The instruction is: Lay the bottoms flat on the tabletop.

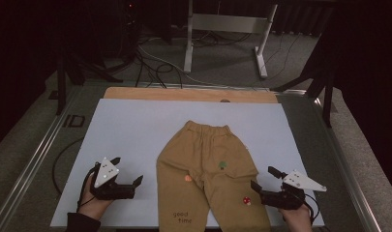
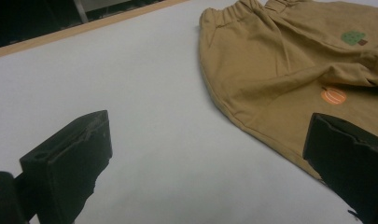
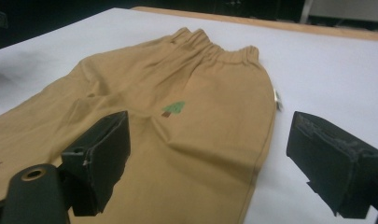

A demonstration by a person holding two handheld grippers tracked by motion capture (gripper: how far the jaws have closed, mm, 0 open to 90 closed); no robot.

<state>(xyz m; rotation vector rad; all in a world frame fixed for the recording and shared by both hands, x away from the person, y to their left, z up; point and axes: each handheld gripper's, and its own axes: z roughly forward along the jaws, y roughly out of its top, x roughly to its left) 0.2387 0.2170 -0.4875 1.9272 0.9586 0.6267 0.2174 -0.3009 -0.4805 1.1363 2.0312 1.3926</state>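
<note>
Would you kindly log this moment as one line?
trousers: flat on white sheet | left gripper: open, beside trousers | right gripper: open, nothing held

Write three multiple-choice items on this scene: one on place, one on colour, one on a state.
1. Where does the elastic waistband of the tan cotton trousers point?
A. Toward the table's far edge
B. Toward the person
C. Off the table's left side

2. What colour is the small tree print?
A. Blue
B. Green
C. Red

3. How does the right hand-held gripper stand?
A. Shut on the fabric
B. Open
C. Shut on nothing

Answers: 1 A, the waistband lies farthest from the hands. 2 B, a green crown on a brown trunk. 3 B, its jaws stand wide apart, nothing clamped between them.
</note>
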